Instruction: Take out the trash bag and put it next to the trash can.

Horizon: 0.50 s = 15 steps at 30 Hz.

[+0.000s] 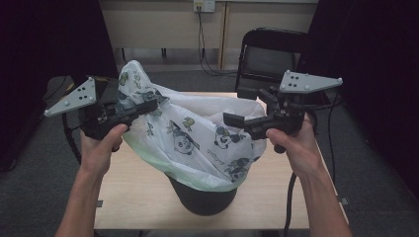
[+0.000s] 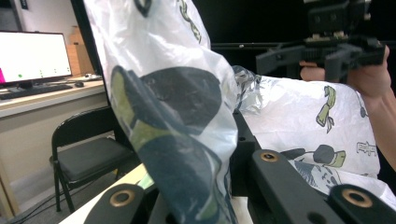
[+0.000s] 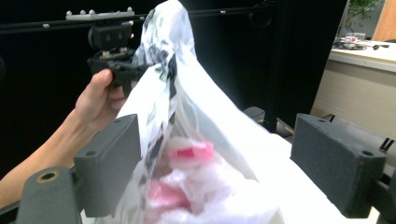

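The panda bag (image 1: 197,140) is pinched tight by the left gripper (image 1: 148,104), pulled up; the right gripper (image 1: 232,120) is held wide open, empty.

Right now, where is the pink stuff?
The pink stuff is down inside the panda bag, seen in the right gripper view between that gripper's two spread fingers. The bag lines the black bin in the middle of the table.

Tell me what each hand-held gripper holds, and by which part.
The left hand-held gripper pinches the panda-print bag by its raised rim. The right hand-held gripper is open, holding nothing.
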{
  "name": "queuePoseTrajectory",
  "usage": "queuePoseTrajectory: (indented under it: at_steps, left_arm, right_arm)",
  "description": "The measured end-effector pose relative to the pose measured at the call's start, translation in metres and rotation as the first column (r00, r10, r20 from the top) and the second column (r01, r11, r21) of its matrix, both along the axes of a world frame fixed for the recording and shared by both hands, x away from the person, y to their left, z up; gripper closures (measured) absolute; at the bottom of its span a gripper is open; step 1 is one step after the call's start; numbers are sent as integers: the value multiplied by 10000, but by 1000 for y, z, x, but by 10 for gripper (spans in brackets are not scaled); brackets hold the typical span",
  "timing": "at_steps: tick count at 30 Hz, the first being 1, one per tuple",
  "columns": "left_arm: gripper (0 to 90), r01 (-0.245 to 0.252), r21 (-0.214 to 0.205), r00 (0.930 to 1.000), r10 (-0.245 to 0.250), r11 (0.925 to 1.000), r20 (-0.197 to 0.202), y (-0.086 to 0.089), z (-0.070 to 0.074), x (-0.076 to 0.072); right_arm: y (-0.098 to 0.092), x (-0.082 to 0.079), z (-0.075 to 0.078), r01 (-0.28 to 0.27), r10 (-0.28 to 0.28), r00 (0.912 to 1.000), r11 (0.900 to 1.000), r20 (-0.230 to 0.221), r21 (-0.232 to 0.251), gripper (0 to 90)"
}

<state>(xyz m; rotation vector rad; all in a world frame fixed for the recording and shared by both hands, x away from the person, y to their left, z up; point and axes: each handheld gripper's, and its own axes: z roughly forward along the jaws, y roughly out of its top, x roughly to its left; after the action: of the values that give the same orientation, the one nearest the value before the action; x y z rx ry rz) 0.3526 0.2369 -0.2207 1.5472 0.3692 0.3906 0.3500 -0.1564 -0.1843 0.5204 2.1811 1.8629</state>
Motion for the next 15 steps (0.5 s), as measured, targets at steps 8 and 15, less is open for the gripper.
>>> queuePoseTrajectory:
  at_steps: [8,15]
  left_arm:
    - [866,-64,-531,10000,62,9986,-46,10,1,3]
    - [867,246,-594,9997,-245,9979,23,1,1,3]
  right_arm:
    - [-22,-1,-21,303,-302,9995,9994,-118,146,142]
    - [-5,8,-43,23,-52,9982,9988,-598,-496,145]
